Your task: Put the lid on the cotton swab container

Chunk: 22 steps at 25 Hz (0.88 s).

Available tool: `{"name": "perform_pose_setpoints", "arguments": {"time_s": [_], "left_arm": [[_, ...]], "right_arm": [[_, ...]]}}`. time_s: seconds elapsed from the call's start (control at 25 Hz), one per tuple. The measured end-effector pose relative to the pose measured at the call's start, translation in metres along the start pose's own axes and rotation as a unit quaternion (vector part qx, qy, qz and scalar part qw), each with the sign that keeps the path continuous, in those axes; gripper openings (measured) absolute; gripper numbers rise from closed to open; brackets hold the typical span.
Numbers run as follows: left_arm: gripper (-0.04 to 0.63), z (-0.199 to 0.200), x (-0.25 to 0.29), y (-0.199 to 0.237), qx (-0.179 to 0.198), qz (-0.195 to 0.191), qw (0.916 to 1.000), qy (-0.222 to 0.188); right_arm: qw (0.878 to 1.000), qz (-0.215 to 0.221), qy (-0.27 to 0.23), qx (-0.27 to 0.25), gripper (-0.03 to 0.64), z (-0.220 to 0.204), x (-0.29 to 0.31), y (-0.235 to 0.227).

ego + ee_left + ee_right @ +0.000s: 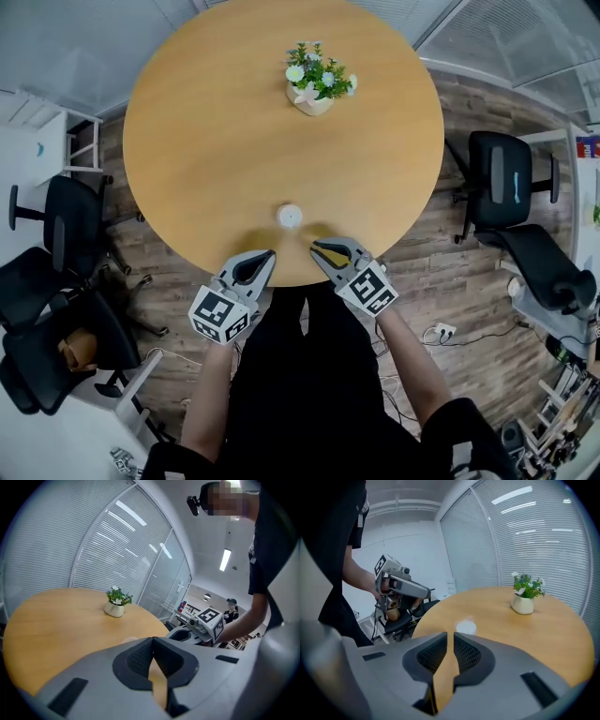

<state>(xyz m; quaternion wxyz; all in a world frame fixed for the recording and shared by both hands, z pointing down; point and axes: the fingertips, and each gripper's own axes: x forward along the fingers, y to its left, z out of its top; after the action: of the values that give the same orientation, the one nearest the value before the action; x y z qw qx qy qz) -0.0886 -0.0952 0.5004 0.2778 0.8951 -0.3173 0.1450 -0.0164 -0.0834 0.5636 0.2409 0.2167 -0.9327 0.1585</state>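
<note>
Two grey moulded-plastic tools sit in my hands at the near edge of the round, smooth, honey-coloured wooden desk (206, 141). My left hand-held gripper (269, 255) has its curved jaws pressed together at the tips, with nothing between its black ribbed pads (138, 660); my right hand-held gripper (317, 248) is likewise closed, with only a hairline slit between the jaws, and it holds nothing; each carries a cube of black-and-white square markers (220, 314) at its back end.

The small white round cotton swab container (290, 217) stands on the desk just beyond both tips and between them, touching neither; its top reads as a smooth pale disc, and whether it is capped I cannot tell; in the right gripper view it is a blurred white cylinder past the jaws.

Farther across the desk, well apart from the container, stands a rounded cream ceramic pot of green leaves and white flowers (314, 84); black padded office chairs (511, 202) stand on the grey-brown wood-plank floor (441, 272) around the desk; slatted white blinds (108, 550) fill the wall behind.
</note>
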Motion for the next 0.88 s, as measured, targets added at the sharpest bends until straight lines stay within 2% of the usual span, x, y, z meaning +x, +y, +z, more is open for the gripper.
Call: {"name": "perform_pose_setpoints", "arguments": {"time_s": [0.04,0.12,0.32,0.6,0.72,0.88], "left_arm": [[0.005,0.000,0.004,0.002,-0.001,0.000,1.0000,0.002],[0.005,0.000,0.012,0.005,-0.002,-0.001,1.0000,0.005],[0.005,-0.006,0.026,0.012,-0.017,0.003,0.9998,0.006],[0.005,-0.009,0.036,0.023,-0.019,0.005,0.9997,0.011],[0.005,-0.009,0.035,0.031,-0.019,0.012,0.9997,0.012],[0.005,-0.010,0.039,0.033,-0.023,0.016,0.9996,0.010]], "right_arm": [[1.000,0.004,0.002,-0.002,0.034,-0.004,0.005,-0.005],[1.000,0.011,0.008,0.000,0.123,-0.012,0.016,-0.014],[0.999,0.026,0.028,0.012,0.226,-0.031,0.047,-0.032],[0.996,0.022,0.067,-0.052,0.278,-0.042,0.072,-0.052],[0.994,0.034,0.064,-0.078,0.284,-0.039,0.083,-0.051],[0.992,0.057,0.070,-0.086,0.285,-0.041,0.091,-0.049]]}}
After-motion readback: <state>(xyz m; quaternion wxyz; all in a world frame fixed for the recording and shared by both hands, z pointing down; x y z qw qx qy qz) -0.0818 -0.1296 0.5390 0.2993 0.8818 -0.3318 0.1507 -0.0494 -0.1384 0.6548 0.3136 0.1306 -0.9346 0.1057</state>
